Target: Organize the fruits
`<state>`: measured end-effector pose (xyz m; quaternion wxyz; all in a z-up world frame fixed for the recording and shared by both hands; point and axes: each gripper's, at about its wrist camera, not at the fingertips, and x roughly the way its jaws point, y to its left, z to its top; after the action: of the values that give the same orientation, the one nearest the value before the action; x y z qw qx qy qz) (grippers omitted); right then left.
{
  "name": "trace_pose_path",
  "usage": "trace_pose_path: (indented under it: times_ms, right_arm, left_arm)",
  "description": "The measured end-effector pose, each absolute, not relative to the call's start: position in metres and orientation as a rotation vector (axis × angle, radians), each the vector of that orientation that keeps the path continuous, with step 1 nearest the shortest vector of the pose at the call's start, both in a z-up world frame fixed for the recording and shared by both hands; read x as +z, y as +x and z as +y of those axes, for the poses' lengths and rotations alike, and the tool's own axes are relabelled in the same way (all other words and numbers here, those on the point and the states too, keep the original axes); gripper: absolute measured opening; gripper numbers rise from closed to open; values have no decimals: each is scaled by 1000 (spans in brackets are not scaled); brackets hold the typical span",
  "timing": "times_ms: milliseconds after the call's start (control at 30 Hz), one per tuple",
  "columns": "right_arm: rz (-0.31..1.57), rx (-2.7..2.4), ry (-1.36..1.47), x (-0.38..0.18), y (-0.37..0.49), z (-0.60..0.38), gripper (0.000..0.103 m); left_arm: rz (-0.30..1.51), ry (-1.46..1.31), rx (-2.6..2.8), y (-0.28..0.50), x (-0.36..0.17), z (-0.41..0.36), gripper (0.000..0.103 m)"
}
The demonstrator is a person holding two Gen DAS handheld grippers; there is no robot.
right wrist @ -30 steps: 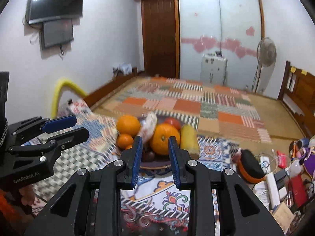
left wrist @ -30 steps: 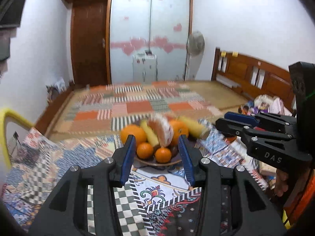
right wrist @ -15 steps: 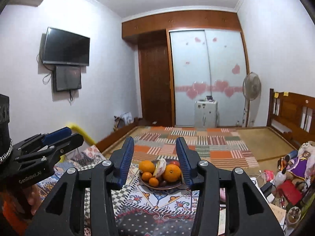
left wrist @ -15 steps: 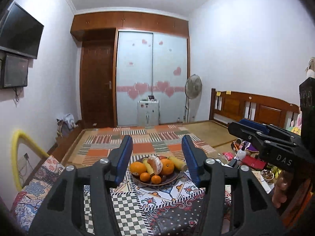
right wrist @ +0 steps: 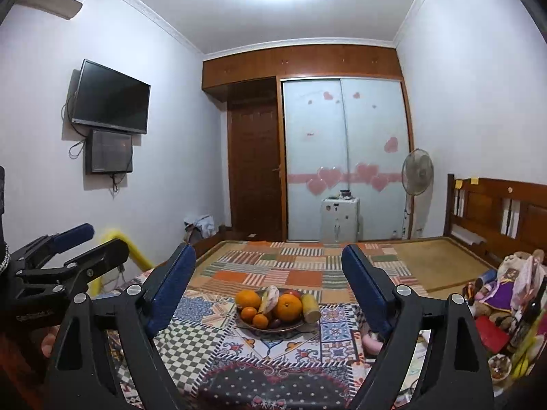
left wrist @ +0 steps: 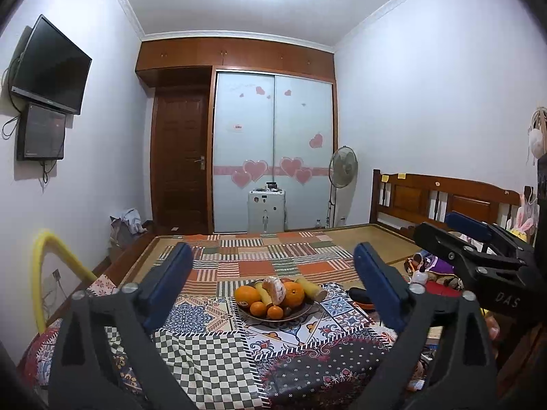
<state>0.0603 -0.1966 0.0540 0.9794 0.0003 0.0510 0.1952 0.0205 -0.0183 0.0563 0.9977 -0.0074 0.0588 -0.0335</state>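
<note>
patchwork bedcover [left wrist: 205, 348] fills the foreground. left wrist view: left gripper [left wrist: 271, 282] released, jaws wide, well back from fruit plate [left wrist: 304, 309] centred on the cover. right wrist view: right gripper [right wrist: 268, 285] released too, plate [right wrist: 297, 326] between its fingers, far off.

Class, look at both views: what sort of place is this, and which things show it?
Most likely a home bedroom: a wooden bed headboard, a sliding-door wardrobe and a wall-mounted television.
</note>
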Motion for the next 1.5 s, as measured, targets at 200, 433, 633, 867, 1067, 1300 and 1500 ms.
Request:
trace_pose_path:
  times_ms: [200, 433, 633, 867, 1067, 1300, 1500]
  right_arm:
    - [84, 373, 1, 53, 57, -199, 98]
    - [76, 369, -8, 49, 52, -199, 101]
    - [78, 369, -8, 47, 49, -200, 102]
    - [78, 366, -1, 48, 47, -204, 103]
    - [79, 363, -2, 49, 46, -204, 103]
    - [79, 362, -3, 50, 45, -204, 103]
    - [80, 365, -2, 50, 44, -204, 103]
  left_arm:
    - [114, -8, -57, 13, 54, -19, 102]
    - [112, -1, -52, 12, 53, -22, 102]
    - [112, 1, -53, 13, 52, -25, 103]
    - [109, 1, -53, 14, 53, -25, 103]
    - [107, 8, -55, 14, 51, -26, 103]
    - [109, 5, -56, 13, 51, -26, 103]
    - [112, 2, -59, 13, 51, -25, 103]
